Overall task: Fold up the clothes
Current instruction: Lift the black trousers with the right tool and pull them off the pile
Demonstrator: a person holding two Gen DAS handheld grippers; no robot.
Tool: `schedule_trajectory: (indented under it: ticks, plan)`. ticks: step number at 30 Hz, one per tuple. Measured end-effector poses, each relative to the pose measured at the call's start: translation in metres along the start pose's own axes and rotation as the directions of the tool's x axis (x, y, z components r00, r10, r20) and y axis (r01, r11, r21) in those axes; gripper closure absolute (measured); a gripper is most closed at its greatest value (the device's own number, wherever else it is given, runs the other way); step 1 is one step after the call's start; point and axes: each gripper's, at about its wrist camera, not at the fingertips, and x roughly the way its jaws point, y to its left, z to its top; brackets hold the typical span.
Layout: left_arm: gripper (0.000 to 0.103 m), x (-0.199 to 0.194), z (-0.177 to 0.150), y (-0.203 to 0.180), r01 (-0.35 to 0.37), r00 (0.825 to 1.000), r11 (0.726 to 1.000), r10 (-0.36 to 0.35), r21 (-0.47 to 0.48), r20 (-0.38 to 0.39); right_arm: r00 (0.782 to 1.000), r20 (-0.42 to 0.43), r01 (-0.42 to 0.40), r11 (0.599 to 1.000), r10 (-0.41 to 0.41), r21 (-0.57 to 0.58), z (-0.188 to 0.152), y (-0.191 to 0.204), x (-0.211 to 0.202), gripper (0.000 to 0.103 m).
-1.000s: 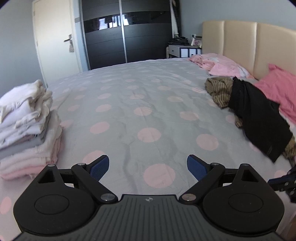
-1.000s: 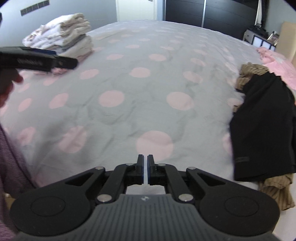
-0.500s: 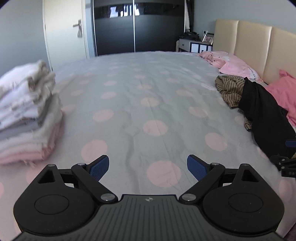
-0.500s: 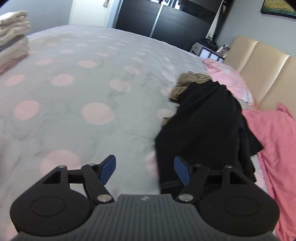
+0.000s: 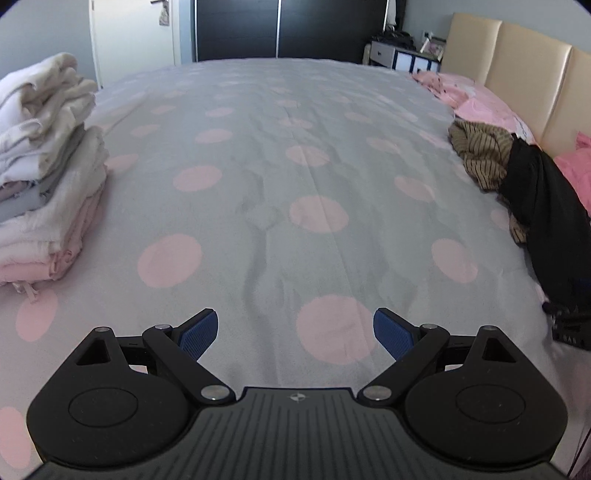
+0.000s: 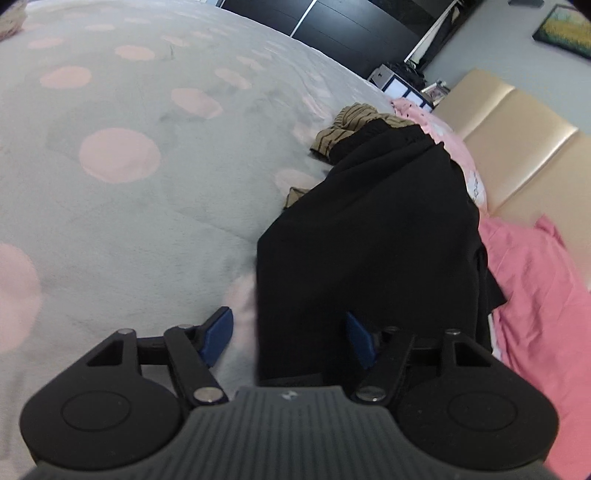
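A black garment (image 6: pixel 369 229) lies crumpled on the grey bedspread with pink dots (image 6: pixel 129 184), on top of a brown striped garment (image 6: pixel 351 118). My right gripper (image 6: pixel 290 338) is open, its jaws standing either side of the black garment's near edge, low over it. My left gripper (image 5: pixel 295 334) is open and empty, above the bedspread (image 5: pixel 295 166) near its front edge. In the left wrist view the black garment (image 5: pixel 546 214) and the brown striped garment (image 5: pixel 480 151) lie at the right, and my right gripper shows dimly at the right edge (image 5: pixel 570 326).
A stack of folded white and pink clothes (image 5: pixel 44 166) stands at the left of the bed. Pink clothes (image 6: pixel 535 280) lie at the right by the beige headboard (image 6: pixel 517 140). A dark wardrobe (image 5: pixel 277 29), a door and a small drawer unit stand beyond the bed.
My right gripper opened, swung right and moved down to the black garment's near edge. My left gripper stayed open and drifted a little, turning slightly right.
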Motion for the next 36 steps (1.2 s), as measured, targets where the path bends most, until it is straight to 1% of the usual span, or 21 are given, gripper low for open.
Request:
schedule_trajectory:
  ticks: [1, 2, 3, 5, 8, 9, 12, 15, 18, 20, 23, 24, 25, 27, 28, 30, 32, 33, 34, 35, 36]
  plan:
    - [0.011, 0.001, 0.000, -0.001, 0.011, 1.000, 1.000, -0.011, 0.000, -0.006, 1.000, -0.007, 0.005, 1.000, -0.005, 0.001, 0.000, -0.002, 0.001, 0.083]
    - [0.011, 0.002, -0.001, -0.002, 0.022, 1.000, 1.000, -0.022, 0.001, -0.011, 0.999, -0.032, 0.004, 1.000, -0.003, 0.014, 0.001, -0.006, 0.004, 0.102]
    - [0.011, 0.002, -0.001, -0.002, 0.027, 1.000, 1.000, -0.027, 0.003, -0.011, 0.999, -0.042, -0.006, 0.999, 0.008, 0.042, 0.001, -0.011, 0.004, 0.103]
    - [0.011, 0.002, 0.000, -0.003, 0.035, 0.999, 0.999, -0.034, 0.007, -0.008, 0.999, -0.033, -0.026, 0.995, 0.029, 0.092, 0.002, -0.018, 0.001, 0.103]
    - [0.011, -0.005, 0.000, -0.005, 0.054, 0.998, 0.998, -0.054, 0.018, 0.023, 0.999, 0.024, -0.047, 0.996, 0.045, 0.071, 0.008, -0.011, -0.017, 0.103]
    - [0.011, -0.008, 0.000, -0.006, 0.062, 0.997, 0.998, -0.062, 0.021, 0.036, 0.997, 0.050, -0.063, 0.996, 0.060, 0.056, 0.011, -0.006, -0.026, 0.103]
    - [0.011, -0.017, -0.001, -0.011, 0.096, 0.994, 0.995, -0.098, 0.042, 0.047, 0.986, 0.095, -0.141, 0.987, 0.135, 0.070, 0.018, 0.001, -0.052, 0.103]
    - [0.011, -0.029, -0.003, -0.015, 0.121, 0.990, 0.991, -0.124, 0.053, 0.069, 0.972, 0.122, -0.210, 0.975, 0.200, 0.076, 0.018, 0.005, -0.079, 0.103]
    - [0.011, -0.041, -0.005, -0.017, 0.122, 0.987, 0.991, -0.128, 0.062, 0.096, 0.954, 0.131, -0.281, 0.956, 0.268, 0.088, 0.013, 0.006, -0.102, 0.103]
    - [0.011, -0.046, -0.004, -0.017, 0.118, 0.986, 0.991, -0.123, 0.057, 0.108, 0.938, 0.137, -0.333, 0.938, 0.319, 0.098, 0.009, 0.005, -0.117, 0.103]
    - [0.011, -0.055, -0.003, -0.017, 0.108, 0.985, 0.992, -0.116, 0.062, 0.129, 0.903, 0.151, -0.416, 0.906, 0.402, 0.075, 0.002, 0.015, -0.147, 0.103]
    - [0.011, -0.058, -0.002, -0.017, 0.107, 0.984, 0.992, -0.116, 0.070, 0.136, 0.888, 0.155, -0.446, 0.893, 0.432, 0.065, 0.000, 0.018, -0.157, 0.103]
    - [0.011, -0.062, -0.001, -0.018, 0.105, 0.983, 0.991, -0.116, 0.080, 0.141, 0.867, 0.156, -0.485, 0.872, 0.472, 0.058, -0.002, 0.022, -0.167, 0.103]
    - [0.011, -0.070, 0.000, -0.021, 0.102, 0.981, 0.990, -0.117, 0.102, 0.154, 0.818, 0.159, -0.564, 0.825, 0.552, 0.038, -0.006, 0.031, -0.190, 0.103]
    - [0.011, -0.075, 0.000, -0.022, 0.102, 0.979, 0.988, -0.120, 0.112, 0.164, 0.789, 0.161, -0.605, 0.796, 0.594, 0.026, -0.008, 0.037, -0.202, 0.103]
    - [0.011, -0.085, 0.002, -0.025, 0.102, 0.975, 0.986, -0.126, 0.134, 0.183, 0.706, 0.167, -0.698, 0.717, 0.688, -0.003, -0.013, 0.049, -0.231, 0.103]
    - [0.011, -0.093, 0.003, -0.027, 0.100, 0.971, 0.983, -0.130, 0.153, 0.199, 0.601, 0.173, -0.788, 0.614, 0.780, -0.032, -0.018, 0.058, -0.260, 0.103]
    - [0.011, -0.097, 0.003, -0.028, 0.098, 0.970, 0.982, -0.131, 0.162, 0.206, 0.553, 0.179, -0.821, 0.569, 0.814, -0.055, -0.020, 0.061, -0.275, 0.103]
    - [0.011, -0.099, 0.003, -0.029, 0.095, 0.968, 0.981, -0.131, 0.171, 0.213, 0.520, 0.189, -0.837, 0.541, 0.833, -0.081, -0.023, 0.061, -0.289, 0.103]
    - [0.011, -0.102, 0.003, -0.030, 0.093, 0.967, 0.980, -0.131, 0.177, 0.218, 0.499, 0.200, -0.845, 0.525, 0.843, -0.101, -0.024, 0.060, -0.300, 0.103]
    - [0.011, -0.103, 0.003, -0.031, 0.090, 0.966, 0.979, -0.130, 0.182, 0.222, 0.522, 0.212, -0.829, 0.550, 0.826, -0.100, -0.024, 0.052, -0.302, 0.103]
